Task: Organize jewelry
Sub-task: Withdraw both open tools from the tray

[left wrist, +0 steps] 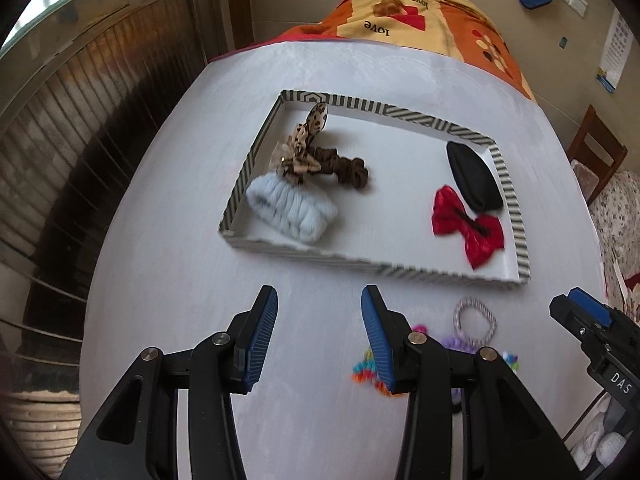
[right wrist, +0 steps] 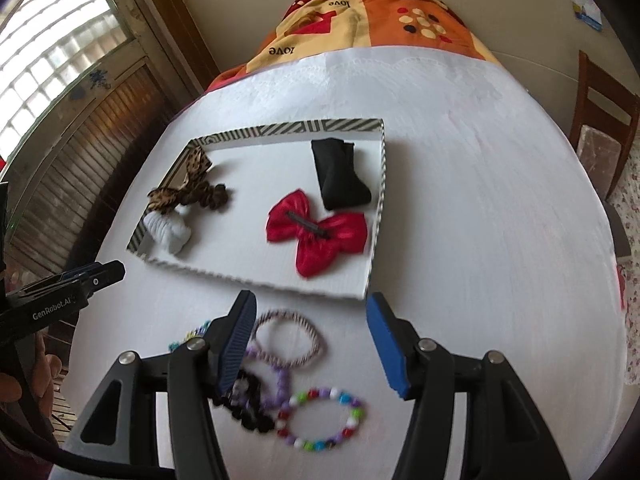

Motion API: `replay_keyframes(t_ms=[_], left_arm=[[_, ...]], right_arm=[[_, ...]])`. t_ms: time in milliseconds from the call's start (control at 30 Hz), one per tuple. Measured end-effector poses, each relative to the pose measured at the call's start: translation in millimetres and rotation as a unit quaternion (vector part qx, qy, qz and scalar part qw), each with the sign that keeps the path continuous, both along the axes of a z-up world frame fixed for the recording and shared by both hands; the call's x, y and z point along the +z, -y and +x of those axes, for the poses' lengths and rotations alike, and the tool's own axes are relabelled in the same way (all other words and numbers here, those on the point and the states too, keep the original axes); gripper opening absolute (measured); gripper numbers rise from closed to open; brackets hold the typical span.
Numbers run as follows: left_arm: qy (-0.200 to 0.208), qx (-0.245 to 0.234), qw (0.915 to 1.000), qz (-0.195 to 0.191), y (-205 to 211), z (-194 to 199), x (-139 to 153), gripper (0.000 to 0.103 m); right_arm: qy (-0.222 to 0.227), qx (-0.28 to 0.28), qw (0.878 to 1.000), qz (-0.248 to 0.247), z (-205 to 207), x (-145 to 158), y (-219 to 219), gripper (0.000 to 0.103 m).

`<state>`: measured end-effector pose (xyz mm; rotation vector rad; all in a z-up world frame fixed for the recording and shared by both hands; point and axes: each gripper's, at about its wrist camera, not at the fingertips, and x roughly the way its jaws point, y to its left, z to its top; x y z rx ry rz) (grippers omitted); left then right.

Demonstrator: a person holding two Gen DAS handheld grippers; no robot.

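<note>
A shallow striped-rim tray (left wrist: 510, 196) (right wrist: 378, 208) lies on the white table. It holds a leopard bow (left wrist: 298, 148) (right wrist: 180, 192), a brown scrunchie (left wrist: 344, 170) (right wrist: 214, 196), a pale blue scrunchie (left wrist: 290, 208), a black pouch (left wrist: 474, 176) (right wrist: 340, 176) and a red bow (left wrist: 468, 228) (right wrist: 316, 232). In front of the tray lie a striped hair tie (right wrist: 288, 336) (left wrist: 474, 318), a multicoloured bead bracelet (right wrist: 324, 420), a purple bead string (right wrist: 280, 380) and a black scrunchie (right wrist: 248, 404). My left gripper (left wrist: 320, 336) is open and empty. My right gripper (right wrist: 312, 344) is open above the loose pieces, holding nothing.
An orange patterned blanket (right wrist: 360, 24) covers the far end of the table. A wooden chair (right wrist: 600, 120) stands at the right, slatted shutters (left wrist: 80, 160) at the left. Colourful beads (left wrist: 372, 368) lie beside my left gripper's right finger.
</note>
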<state>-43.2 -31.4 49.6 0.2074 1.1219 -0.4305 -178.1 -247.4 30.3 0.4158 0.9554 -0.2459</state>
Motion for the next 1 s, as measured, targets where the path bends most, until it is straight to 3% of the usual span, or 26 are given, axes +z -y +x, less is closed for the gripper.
replay_keyframes(t_ms=[467,1000], left_arm=[[0.006,-0.029,0.9995,0.005,-28,-59,4,0.036],[0.009,-0.034,0.9994,0.0,-48,-95,9,0.036]], right_arm=[[-0.005,-0.016,1.0,-0.009,-60,3,-42,0.063],[-0.004,-0.017,1.0,-0.022,-89,13,-67,0.066]])
